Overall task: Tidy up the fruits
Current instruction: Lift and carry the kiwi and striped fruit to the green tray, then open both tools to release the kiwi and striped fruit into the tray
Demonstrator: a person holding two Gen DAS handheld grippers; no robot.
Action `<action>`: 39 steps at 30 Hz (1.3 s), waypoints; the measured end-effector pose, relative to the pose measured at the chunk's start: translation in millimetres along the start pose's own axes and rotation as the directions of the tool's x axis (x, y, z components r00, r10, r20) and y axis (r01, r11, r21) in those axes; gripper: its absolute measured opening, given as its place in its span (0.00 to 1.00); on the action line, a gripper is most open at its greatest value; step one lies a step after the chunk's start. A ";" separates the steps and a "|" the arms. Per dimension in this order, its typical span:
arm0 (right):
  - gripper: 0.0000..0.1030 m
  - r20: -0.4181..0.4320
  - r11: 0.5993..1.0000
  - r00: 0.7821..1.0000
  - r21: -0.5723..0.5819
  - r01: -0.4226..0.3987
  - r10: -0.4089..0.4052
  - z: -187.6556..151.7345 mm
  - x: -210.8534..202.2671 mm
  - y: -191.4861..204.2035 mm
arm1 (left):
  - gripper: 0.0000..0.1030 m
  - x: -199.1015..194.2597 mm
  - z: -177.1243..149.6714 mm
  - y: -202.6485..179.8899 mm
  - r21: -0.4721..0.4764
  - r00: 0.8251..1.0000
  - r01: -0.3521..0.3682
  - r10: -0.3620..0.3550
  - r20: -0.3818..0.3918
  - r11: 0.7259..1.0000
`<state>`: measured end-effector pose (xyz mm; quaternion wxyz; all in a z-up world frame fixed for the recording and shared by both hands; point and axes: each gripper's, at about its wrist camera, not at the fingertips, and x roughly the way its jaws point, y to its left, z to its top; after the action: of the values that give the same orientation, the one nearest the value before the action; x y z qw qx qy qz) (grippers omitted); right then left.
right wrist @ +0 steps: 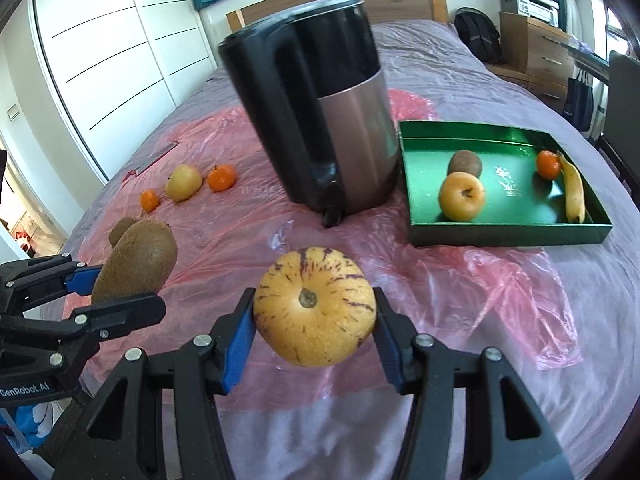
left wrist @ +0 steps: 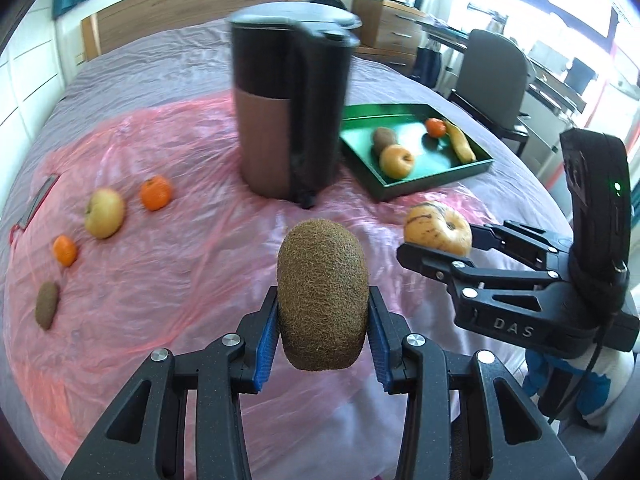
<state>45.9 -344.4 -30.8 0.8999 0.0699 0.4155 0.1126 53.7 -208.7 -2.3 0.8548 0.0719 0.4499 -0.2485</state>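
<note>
My left gripper [left wrist: 323, 322] is clamped on a kiwi [left wrist: 322, 294], the blue pads [left wrist: 267, 338] pressing its long sides, and it hangs above the pink plastic sheet [left wrist: 160, 280] at the near edge of the bed. My right gripper [right wrist: 315, 326] grips a yellow, purple-streaked melon [right wrist: 315, 306] across its widest part, stem end facing me. Both fruits look light. I judge the kiwi soft under its fuzz, so a gentle squeeze is enough. The melon's skin looks smooth and could slip, so a hold at the middle suits it.

The green tray [right wrist: 508, 236] sits far right, already holding a kiwi, an apple [right wrist: 461, 196], a small orange [right wrist: 548, 164] and a banana [right wrist: 573, 190]. Its middle and near-left floor look free. The tall black kettle [right wrist: 320, 120] stands just left of the tray, so I should come in from the near right and lift over the tray's wall. More fruit waits far left on the sheet.
</note>
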 end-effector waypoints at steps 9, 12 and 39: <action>0.73 0.038 0.995 0.997 0.083 0.064 -0.067 6.6 -16.8 -69.0 | 0.34 25.5 33.8 -61.5 0.095 0.997 0.070 -0.068 -0.022 0.993; 0.73 0.050 0.990 0.994 0.103 0.091 -0.097 12.6 -20.9 -92.7 | 0.34 35.4 48.1 -78.8 0.115 0.996 0.093 -0.091 -0.023 0.989; 0.73 0.002 0.955 0.959 0.096 0.281 -0.283 106.3 52.9 -239.4 | 0.34 188.1 156.7 -145.3 0.217 0.997 0.028 -0.013 -0.071 0.976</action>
<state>194.9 -565.0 -53.4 0.9058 0.0533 0.4188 -0.0372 186.2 -456.6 -47.5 0.8230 0.1690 0.4501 -0.3026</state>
